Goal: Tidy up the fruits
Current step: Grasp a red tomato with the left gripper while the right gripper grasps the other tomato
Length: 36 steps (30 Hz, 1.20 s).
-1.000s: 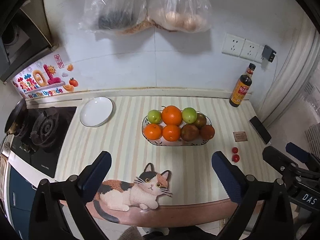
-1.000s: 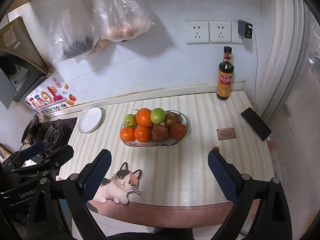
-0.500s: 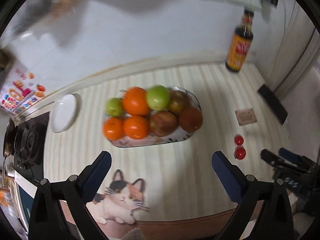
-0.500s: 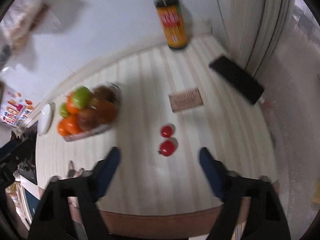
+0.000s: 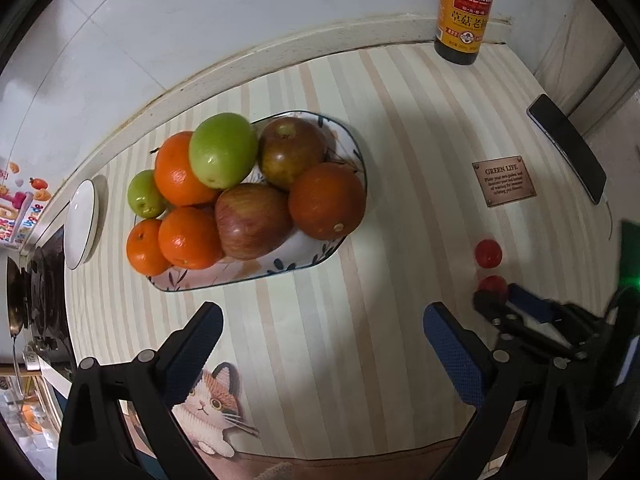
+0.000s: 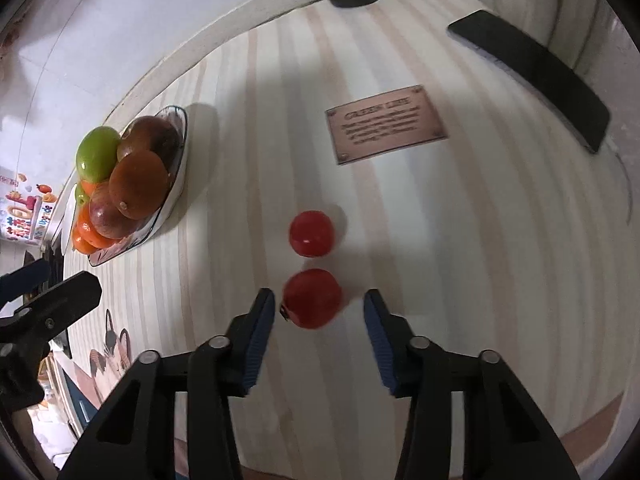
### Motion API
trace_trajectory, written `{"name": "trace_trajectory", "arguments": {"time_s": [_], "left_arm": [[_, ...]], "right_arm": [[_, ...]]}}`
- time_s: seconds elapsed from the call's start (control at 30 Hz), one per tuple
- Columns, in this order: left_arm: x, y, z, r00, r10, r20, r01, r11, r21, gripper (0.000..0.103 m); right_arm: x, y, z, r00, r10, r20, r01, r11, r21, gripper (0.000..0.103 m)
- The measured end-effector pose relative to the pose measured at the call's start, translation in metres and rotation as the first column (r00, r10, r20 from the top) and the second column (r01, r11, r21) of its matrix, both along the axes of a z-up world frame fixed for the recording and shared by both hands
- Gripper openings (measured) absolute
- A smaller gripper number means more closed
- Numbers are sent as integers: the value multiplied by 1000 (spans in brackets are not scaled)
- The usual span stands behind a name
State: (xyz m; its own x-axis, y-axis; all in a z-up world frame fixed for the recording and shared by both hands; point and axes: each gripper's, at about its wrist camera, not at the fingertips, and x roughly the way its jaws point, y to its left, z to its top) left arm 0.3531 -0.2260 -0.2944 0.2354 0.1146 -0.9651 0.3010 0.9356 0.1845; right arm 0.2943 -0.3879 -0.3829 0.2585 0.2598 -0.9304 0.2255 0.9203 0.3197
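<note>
Striped surface against a white wall. Near cherry tomato lies between the right tongs, jaws closing but pads not yet touching; second tomato just beyond. Squeeze gently, centred, so it doesn't roll. Left tongs hang open, empty, before the fruit bowl. A second ago both tongs were higher, right ones wide.
</note>
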Motion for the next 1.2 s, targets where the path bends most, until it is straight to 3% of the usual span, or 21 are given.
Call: {"name": "trace_trajectory", "arguments": {"time_s": [0.17,0.33,0.4,0.47,0.63,0.97,1.2], "left_arm": [[9,-17,-3,999,-23,-24,22,999,-44,103],[17,-54,-28,989,-113,-94,103,989,-102,101],[18,-70,-43,980,-144,-135,128,984,-125,87],[19,-83,-60,970,-163,-183,139,980,-141,67],[21,-105,-81,957,-188,-220,154,975,-163,57],[20,-132,-90,939,-253,-234,214,960,-179,25],[11,-145,-88,936,-272,-224,227,952,-206,23]], "right_arm": [[-4,2,6,999,12,41,-10,999,-41,34],[-27,-34,14,995,-92,42,93,995,-29,34],[-36,-48,14,991,-128,31,129,991,-33,34],[-40,-59,13,988,-152,22,152,987,-42,34],[-50,-78,12,980,-198,13,199,979,-53,34],[-56,-87,17,973,-231,16,231,971,-63,34],[-57,-88,28,972,-231,36,233,970,-66,34]]}}
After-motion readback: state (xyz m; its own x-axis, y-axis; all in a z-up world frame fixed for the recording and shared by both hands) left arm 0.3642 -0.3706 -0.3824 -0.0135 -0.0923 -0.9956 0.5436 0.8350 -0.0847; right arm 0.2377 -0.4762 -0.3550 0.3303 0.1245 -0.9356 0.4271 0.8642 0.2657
